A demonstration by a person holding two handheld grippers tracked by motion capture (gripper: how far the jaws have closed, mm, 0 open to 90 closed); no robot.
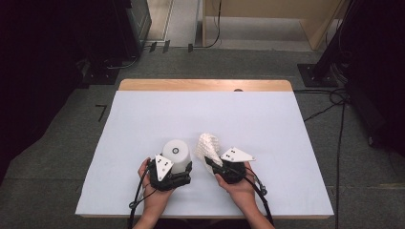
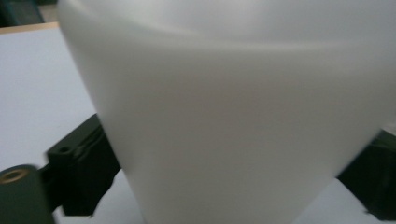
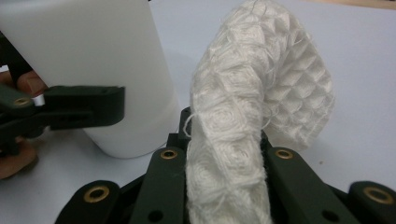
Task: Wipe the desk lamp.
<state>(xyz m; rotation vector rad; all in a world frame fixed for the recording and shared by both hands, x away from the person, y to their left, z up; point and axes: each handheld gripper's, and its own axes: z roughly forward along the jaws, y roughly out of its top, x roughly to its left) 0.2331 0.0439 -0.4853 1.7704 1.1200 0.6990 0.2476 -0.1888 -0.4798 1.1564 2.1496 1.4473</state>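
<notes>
A white plastic cup (image 1: pixel 175 153) stands upside down on the white table cover (image 1: pixel 215 109), near the front. My left gripper (image 1: pixel 180 170) is shut on it, a black jaw on either side of the cup (image 2: pixel 233 116) in the left gripper view. My right gripper (image 1: pixel 216 162), just right of the cup, is shut on a white waffle-weave cloth (image 1: pixel 208 145). The cloth (image 3: pixel 261 93) rises from between the right gripper's (image 3: pixel 226 149) jaws and droops over to the right. In the right gripper view the cup (image 3: pixel 93 70) stands at the left, with one left gripper finger (image 3: pixel 84 107) against its side.
The table's wooden far edge (image 1: pixel 205 85) shows beyond the cover. Cables (image 1: pixel 334 100) trail over the grey floor at the right, and dark equipment (image 1: pixel 119 28) stands at the back left. The cover is bare behind and beside both grippers.
</notes>
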